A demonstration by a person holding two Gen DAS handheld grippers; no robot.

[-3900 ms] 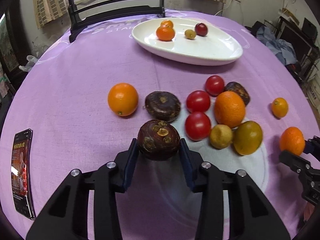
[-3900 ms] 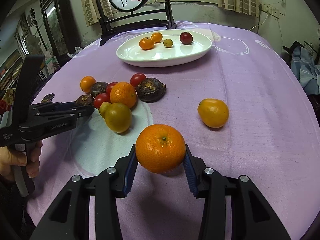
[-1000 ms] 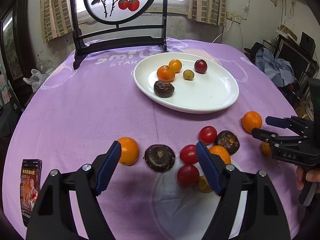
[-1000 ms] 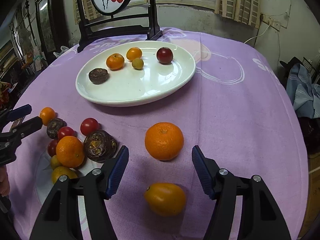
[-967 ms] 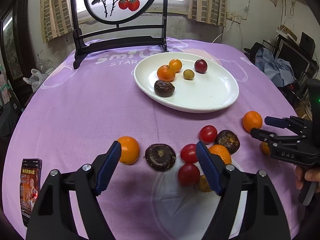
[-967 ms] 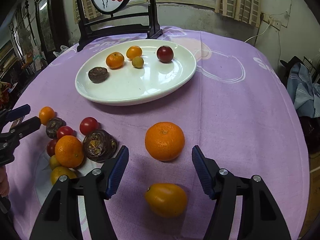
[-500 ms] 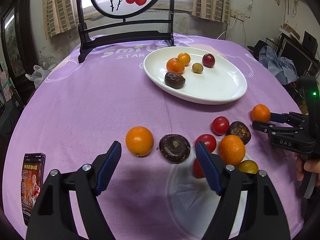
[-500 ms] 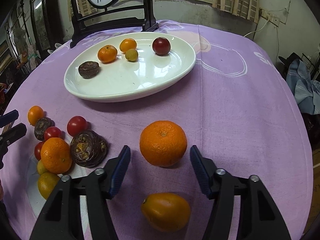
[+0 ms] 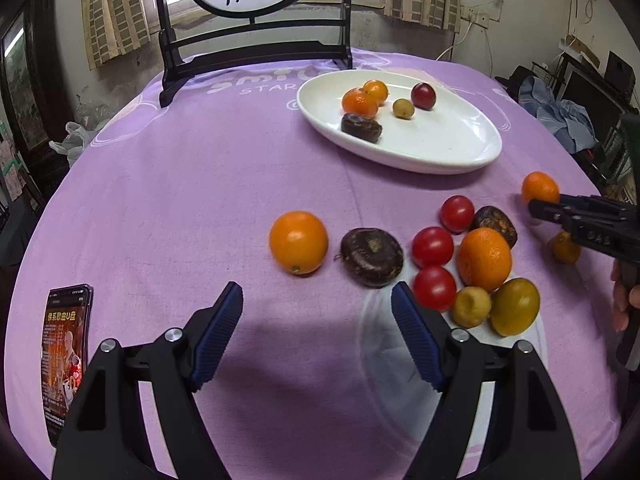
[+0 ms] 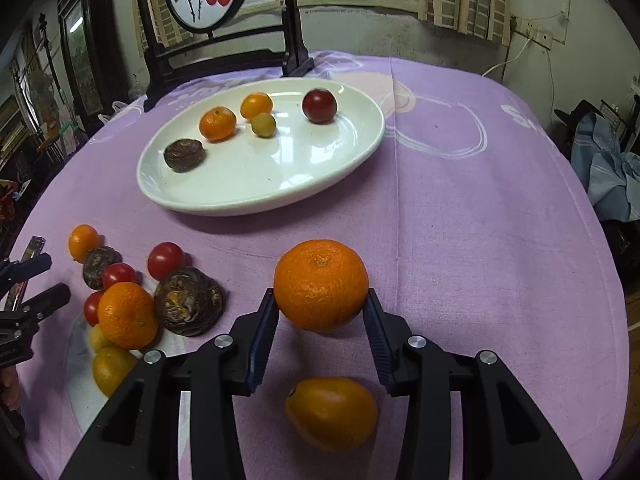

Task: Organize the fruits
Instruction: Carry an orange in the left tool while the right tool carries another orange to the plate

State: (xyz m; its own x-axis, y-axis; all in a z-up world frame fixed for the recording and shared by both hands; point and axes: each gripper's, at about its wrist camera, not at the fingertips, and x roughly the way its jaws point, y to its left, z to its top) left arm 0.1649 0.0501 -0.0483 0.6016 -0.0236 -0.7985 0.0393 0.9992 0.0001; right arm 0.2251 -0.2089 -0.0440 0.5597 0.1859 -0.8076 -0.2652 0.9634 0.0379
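Note:
My right gripper (image 10: 320, 296) is closing on a large tangerine (image 10: 321, 284) on the purple cloth, and both blue pads lie against its sides. Seen from the left wrist, that tangerine (image 9: 540, 188) shows at the tips of the right gripper (image 9: 548, 206). My left gripper (image 9: 317, 296) stands open above bare cloth, just short of an orange (image 9: 298, 242) and a dark brown fruit (image 9: 372, 256). To their right lies a cluster of red tomatoes (image 9: 433, 246), another tangerine (image 9: 484, 259) and yellow fruits. The white oval plate (image 10: 260, 176) holds several small fruits.
A yellow-orange fruit (image 10: 332, 412) lies under the right gripper's arms. A phone (image 9: 64, 356) rests at the table's left edge. A dark wooden screen stand (image 9: 256, 52) is at the far side. A hand (image 9: 624, 300) grips the right tool's handle.
The right jaws have narrowed from well apart until the pads meet the tangerine. The left gripper has drifted left and lower, nearer the orange, staying open.

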